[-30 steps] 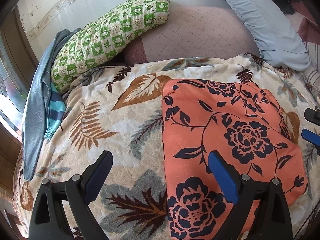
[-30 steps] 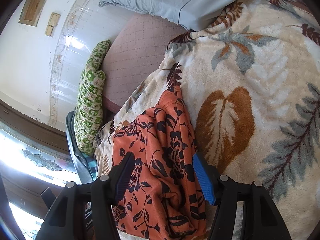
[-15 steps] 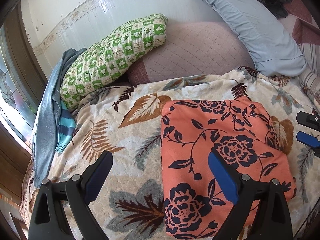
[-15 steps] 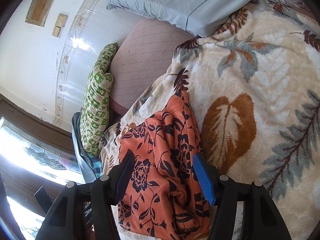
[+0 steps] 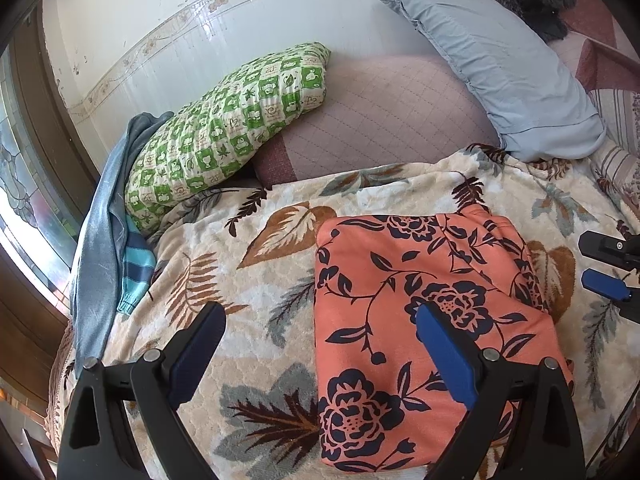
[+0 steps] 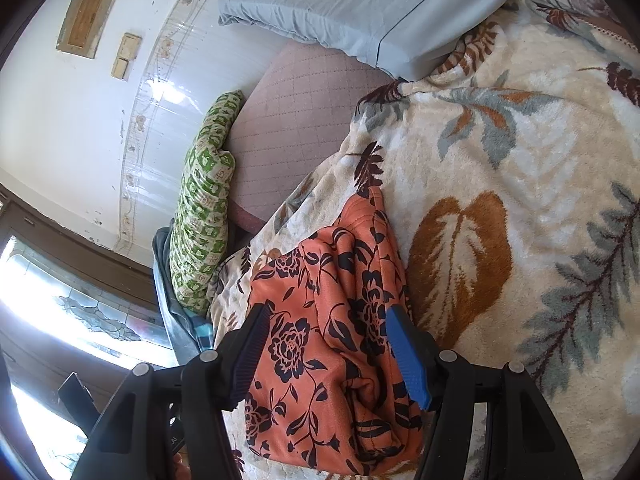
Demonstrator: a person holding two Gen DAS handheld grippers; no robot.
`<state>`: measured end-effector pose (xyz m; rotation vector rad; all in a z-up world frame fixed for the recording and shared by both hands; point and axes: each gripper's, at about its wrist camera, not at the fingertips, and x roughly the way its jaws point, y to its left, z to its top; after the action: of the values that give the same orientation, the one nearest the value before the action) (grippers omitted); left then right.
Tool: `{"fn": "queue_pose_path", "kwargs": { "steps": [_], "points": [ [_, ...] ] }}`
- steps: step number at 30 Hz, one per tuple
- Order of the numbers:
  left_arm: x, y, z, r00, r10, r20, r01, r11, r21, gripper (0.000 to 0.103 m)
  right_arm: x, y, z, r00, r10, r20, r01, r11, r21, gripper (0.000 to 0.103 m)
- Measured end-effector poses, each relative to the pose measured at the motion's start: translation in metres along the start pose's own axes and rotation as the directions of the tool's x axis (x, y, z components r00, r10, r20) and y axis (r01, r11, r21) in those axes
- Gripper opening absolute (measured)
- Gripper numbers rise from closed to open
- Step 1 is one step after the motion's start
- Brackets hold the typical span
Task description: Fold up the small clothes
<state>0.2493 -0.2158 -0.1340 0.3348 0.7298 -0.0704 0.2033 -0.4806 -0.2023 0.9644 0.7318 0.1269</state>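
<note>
An orange garment with a dark flower print (image 5: pixel 420 304) lies folded into a rough rectangle on a cream leaf-patterned blanket (image 5: pixel 248 280). It also shows in the right wrist view (image 6: pixel 328 344), bunched along its right edge. My left gripper (image 5: pixel 320 340) is open and empty, above the garment's left edge. My right gripper (image 6: pixel 326 344) is open and empty, above the garment's right side; it shows at the right edge of the left wrist view (image 5: pixel 608 268).
A green checked pillow (image 5: pixel 224 132), a pink quilted cushion (image 5: pixel 392 116) and a light blue pillow (image 5: pixel 504 64) lie at the back by the wall. A blue-grey garment and striped cloth (image 5: pixel 108 240) lie at the left edge near a window.
Both grippers have pulled back and up from the garment. The folded garment lies still.
</note>
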Motion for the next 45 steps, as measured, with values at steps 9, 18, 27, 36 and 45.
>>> {"fn": "queue_pose_path", "kwargs": {
  "steps": [9,18,27,36,45],
  "points": [
    [0.008,0.0,-0.002,1.0,0.0,-0.01,0.0,1.0,0.004,0.096,0.005,0.0,0.0,1.0,-0.011,-0.011,0.011,1.0,-0.001,0.064],
    [0.026,0.005,-0.005,0.999,-0.012,-0.042,0.012,1.0,-0.006,0.096,0.016,-0.003,-0.002,0.998,-0.036,-0.041,0.036,0.999,-0.007,0.064],
    [0.101,0.033,-0.005,0.923,-0.296,-0.244,0.254,0.948,-0.19,0.096,0.036,-0.016,-0.003,0.993,-0.083,-0.086,0.084,0.996,0.006,0.064],
    [0.158,0.023,-0.027,0.708,-0.61,-0.357,0.482,0.786,-0.388,0.096,0.071,-0.019,-0.011,0.983,-0.092,-0.156,0.095,0.995,0.016,0.069],
    [0.148,0.014,-0.029,0.751,-0.589,-0.298,0.503,0.803,-0.32,0.075,0.095,-0.021,-0.025,0.976,-0.016,-0.217,0.024,0.999,0.031,0.075]
  ]
}}
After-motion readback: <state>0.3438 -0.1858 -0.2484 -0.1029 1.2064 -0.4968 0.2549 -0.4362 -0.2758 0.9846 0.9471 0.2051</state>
